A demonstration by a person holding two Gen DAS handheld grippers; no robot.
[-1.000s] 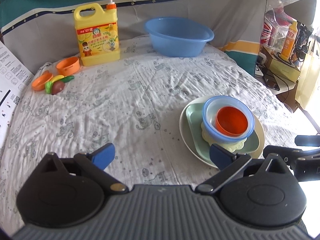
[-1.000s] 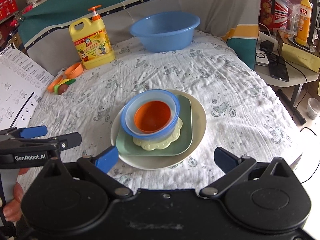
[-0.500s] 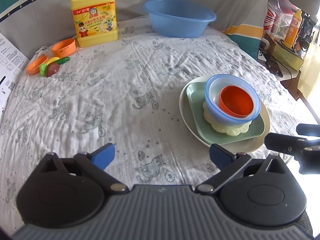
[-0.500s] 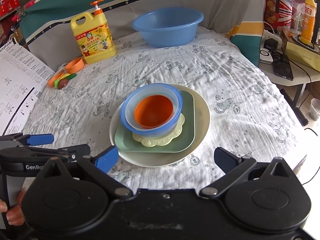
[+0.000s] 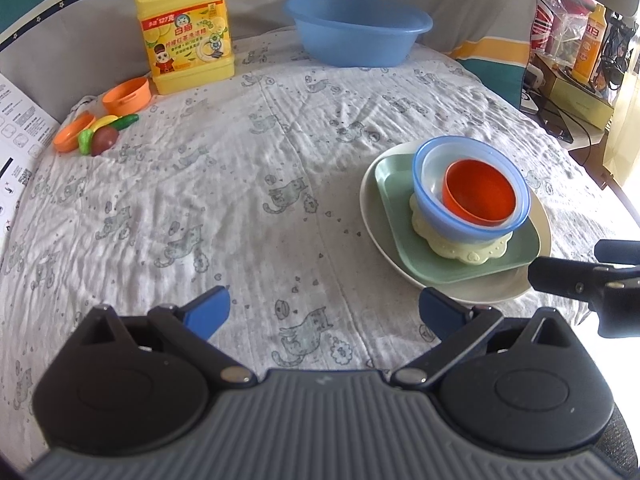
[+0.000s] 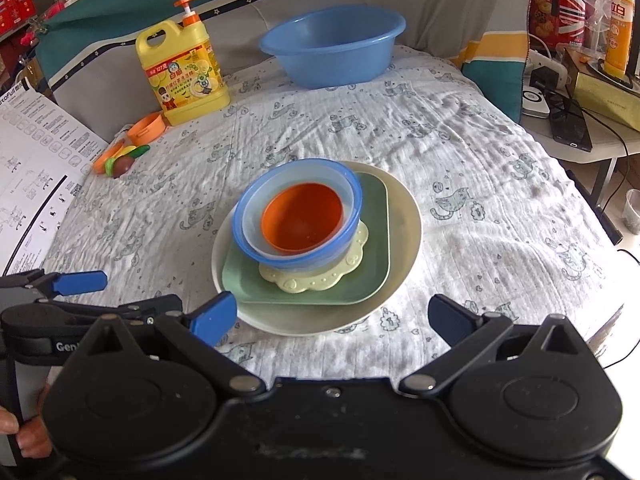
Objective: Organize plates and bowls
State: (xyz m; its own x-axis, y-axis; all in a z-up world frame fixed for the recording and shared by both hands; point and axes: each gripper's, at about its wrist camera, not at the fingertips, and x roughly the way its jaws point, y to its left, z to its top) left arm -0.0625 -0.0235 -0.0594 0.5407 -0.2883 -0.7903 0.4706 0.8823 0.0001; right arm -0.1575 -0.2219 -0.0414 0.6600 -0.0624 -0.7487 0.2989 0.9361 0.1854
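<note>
Plates and bowls, as one pile: set toward the near edge of the cloth-covered table [image 5: 240,200], right of its middle.

Left gripper [image 5: 324,310]: spread wide, blue fingertips [image 5: 208,312] well apart, nothing between them, above bare cloth by the near edge, left of the pile. Right gripper [image 6: 332,315]: likewise released and wide, grasping nothing, hovering at the near edge with the pile straight ahead of the gap; left blue tip just in front of the cream plate's near rim, touching or not impossible to tell. Seen from the right wrist, part of a hand [image 6: 20,432] wrapped round the left tool's handle at the lower left.

Pile from the bottom up: round cream plate [image 6: 404,216] flat on the cloth; green squarish plate [image 6: 376,240] on it; pale yellow scalloped plate [image 6: 356,256] on the green one; blue bowl [image 6: 248,208] upright on that, overhanging the yellow plate on the left; translucent white bowl [image 6: 256,240] nested inside; orange bowl [image 6: 304,220] nested innermost, tilted slightly.

Farther out: big blue basin [image 6: 332,52] upright at the far edge, well apart from the pile. Yellow detergent jug [image 6: 184,72] with an orange pump, upright at the far left edge. Just beside it, nearer, a small orange cup [image 5: 126,96], then an orange dish [image 5: 72,138] and toy vegetables [image 5: 104,136] bunched together along the left edge. Printed sheet [image 6: 32,160] leaning beyond the left edge.
</note>
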